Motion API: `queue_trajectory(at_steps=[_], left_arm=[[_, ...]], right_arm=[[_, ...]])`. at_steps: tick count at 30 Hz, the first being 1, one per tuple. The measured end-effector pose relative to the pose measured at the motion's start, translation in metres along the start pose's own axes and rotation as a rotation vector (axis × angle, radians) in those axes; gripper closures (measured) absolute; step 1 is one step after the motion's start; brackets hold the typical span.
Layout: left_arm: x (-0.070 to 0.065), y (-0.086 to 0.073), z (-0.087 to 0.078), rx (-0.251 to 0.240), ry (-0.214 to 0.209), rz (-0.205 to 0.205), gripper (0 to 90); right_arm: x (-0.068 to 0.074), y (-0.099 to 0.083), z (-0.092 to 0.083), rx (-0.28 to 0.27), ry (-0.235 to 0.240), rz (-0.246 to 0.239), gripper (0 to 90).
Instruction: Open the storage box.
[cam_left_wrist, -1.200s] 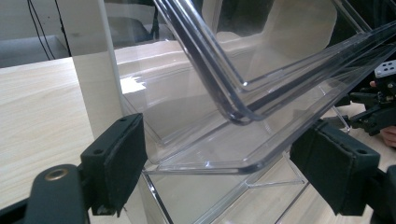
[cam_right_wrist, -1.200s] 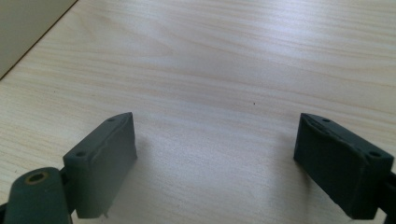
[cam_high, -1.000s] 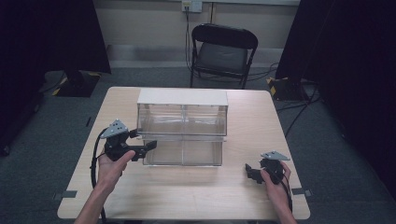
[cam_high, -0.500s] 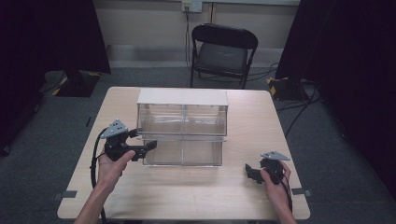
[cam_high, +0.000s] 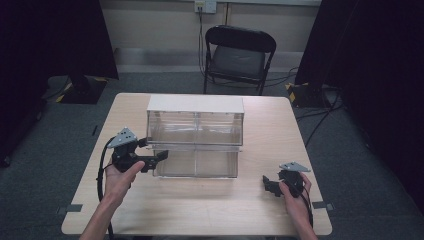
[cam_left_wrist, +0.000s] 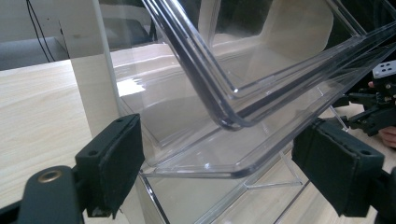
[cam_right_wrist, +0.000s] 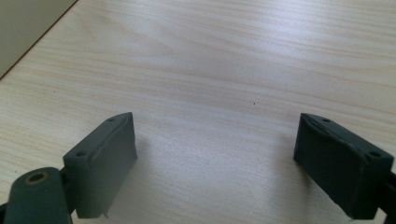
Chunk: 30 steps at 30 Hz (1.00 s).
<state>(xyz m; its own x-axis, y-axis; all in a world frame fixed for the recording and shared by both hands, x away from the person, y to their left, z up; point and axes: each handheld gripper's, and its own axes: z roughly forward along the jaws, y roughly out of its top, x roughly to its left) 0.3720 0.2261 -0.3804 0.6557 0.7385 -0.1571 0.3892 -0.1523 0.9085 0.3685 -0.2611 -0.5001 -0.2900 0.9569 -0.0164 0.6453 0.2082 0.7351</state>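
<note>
High view showed a clear plastic drawer cabinet (cam_high: 195, 135) standing at the middle of the desk (cam_high: 260, 220), with its lower drawer (cam_high: 196, 162) pulled partway out toward the person. The left tongs (cam_high: 161, 156) sat at the left front corner of that cabinet, level with the drawer's left end. In the left gripper view the tongs (cam_left_wrist: 219, 172) stood wide, their black jaws spread to either side of the drawer's rounded clear rim (cam_left_wrist: 219, 165) and not pressing on it. The right tongs (cam_high: 267, 184) rested low over the desk, well to the right of the cabinet and nearer the person; the right gripper view showed those tongs (cam_right_wrist: 215, 163) wide too, with bare wood between the jaws.

Judging by this, the step in hand was handling the lower drawer, with the left tongs placed to take its rim. The next move would call for closing the jaws squarely on the rim before sliding the drawer straight along its track, since the slick plastic could slip or the drawer could bind if pulled at a slant. Whether it was meant to go in or out could not be told.
</note>
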Motion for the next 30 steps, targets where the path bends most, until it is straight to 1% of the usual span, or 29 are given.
queue_trajectory(at_steps=[17,30], left_arm=[[-0.0023,0.0007,-0.0003,-0.003,0.009,0.000,15.7],[-0.0017,0.0008,-0.0011,-0.001,0.003,0.002,15.7]], right_arm=[[0.0000,0.0000,0.0000,0.000,0.001,0.001,12.2],[0.0000,0.0000,0.0000,0.000,0.001,0.000,12.2]])
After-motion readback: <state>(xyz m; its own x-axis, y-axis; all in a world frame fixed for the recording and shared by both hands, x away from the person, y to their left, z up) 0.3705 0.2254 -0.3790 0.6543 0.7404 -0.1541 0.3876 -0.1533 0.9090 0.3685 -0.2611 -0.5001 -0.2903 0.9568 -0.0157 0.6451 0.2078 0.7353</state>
